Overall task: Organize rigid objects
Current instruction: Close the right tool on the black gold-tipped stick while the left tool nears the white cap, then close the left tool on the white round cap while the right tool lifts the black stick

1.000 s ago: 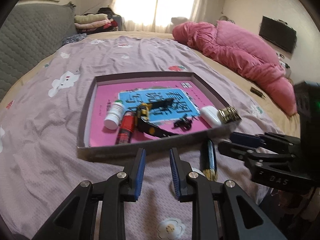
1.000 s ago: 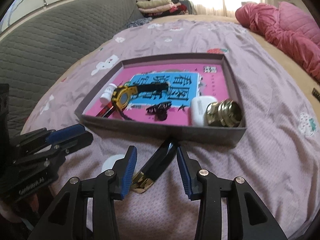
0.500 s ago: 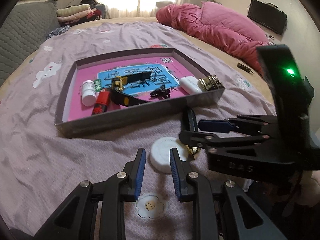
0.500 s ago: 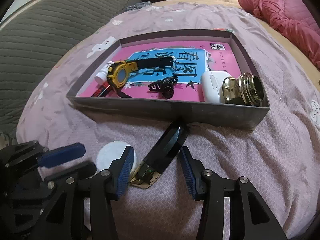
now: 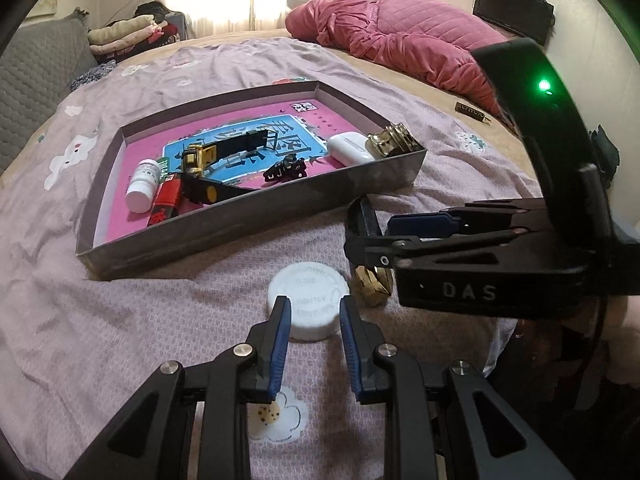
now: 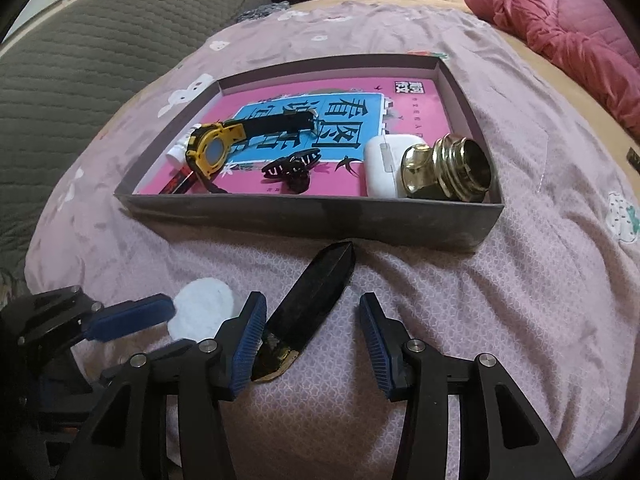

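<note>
Both grippers are black plastic with blue ribbed finger pads (image 5: 280,340) and silver screws; the right gripper (image 5: 384,240) reads "DAS" beneath a green LED.

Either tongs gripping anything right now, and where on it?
Nothing held. Left tongs are open, straddling the white cap on the bed. Right tongs are open around the gold-tipped end of the black object; neither has closed.

We see open purple bedsheet (image 6: 500,320) right of the black faceted gold-tipped piece (image 6: 312,304). Ahead, the grey cardboard tray's near wall (image 6: 312,220) blocks the way. On the left, the round white plastic lid (image 5: 307,304) lies just beside it, crowding that side.
</note>
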